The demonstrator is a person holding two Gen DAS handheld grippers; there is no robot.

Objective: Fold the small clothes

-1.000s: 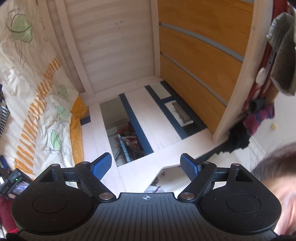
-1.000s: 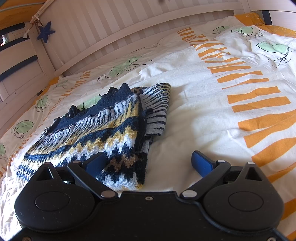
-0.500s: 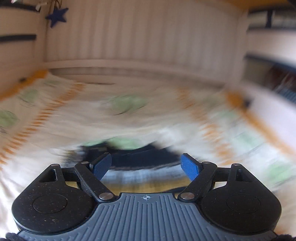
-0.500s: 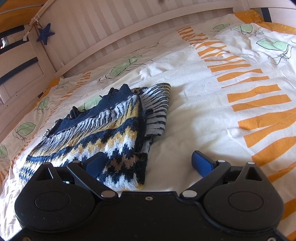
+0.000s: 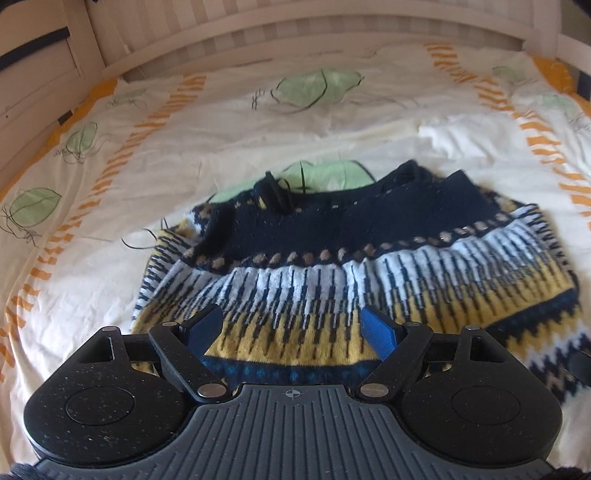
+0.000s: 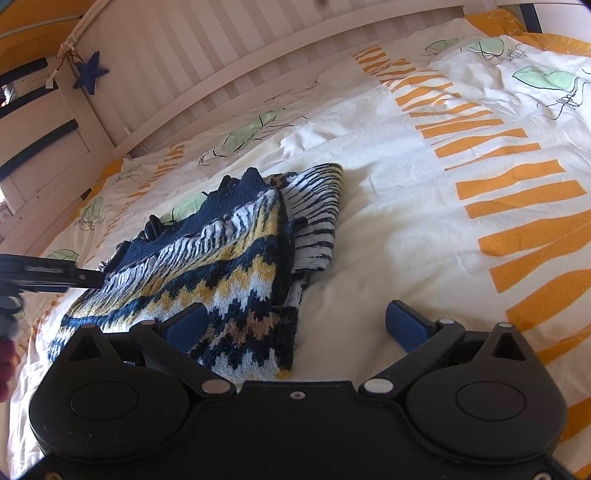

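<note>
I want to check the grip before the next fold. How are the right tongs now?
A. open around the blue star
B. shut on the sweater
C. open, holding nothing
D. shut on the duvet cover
C: the right tongs stand wide apart, beside the knitted sweater on the duvet cover, gripping nothing.

The left wrist view looks forward over its own claw [image 5: 291,328], low and close above the knitted sweater [image 5: 369,258], facing the slatted bed rail [image 5: 295,33] at the far side of the bed. The right wrist view sits behind its claw [image 6: 295,326] at the sweater's [image 6: 229,258] near corner, angled across the duvet [image 6: 461,221] toward the same rail [image 6: 221,55]. Both views share the sweater, the leaf-printed duvet [image 5: 221,110] and the rail.
</note>
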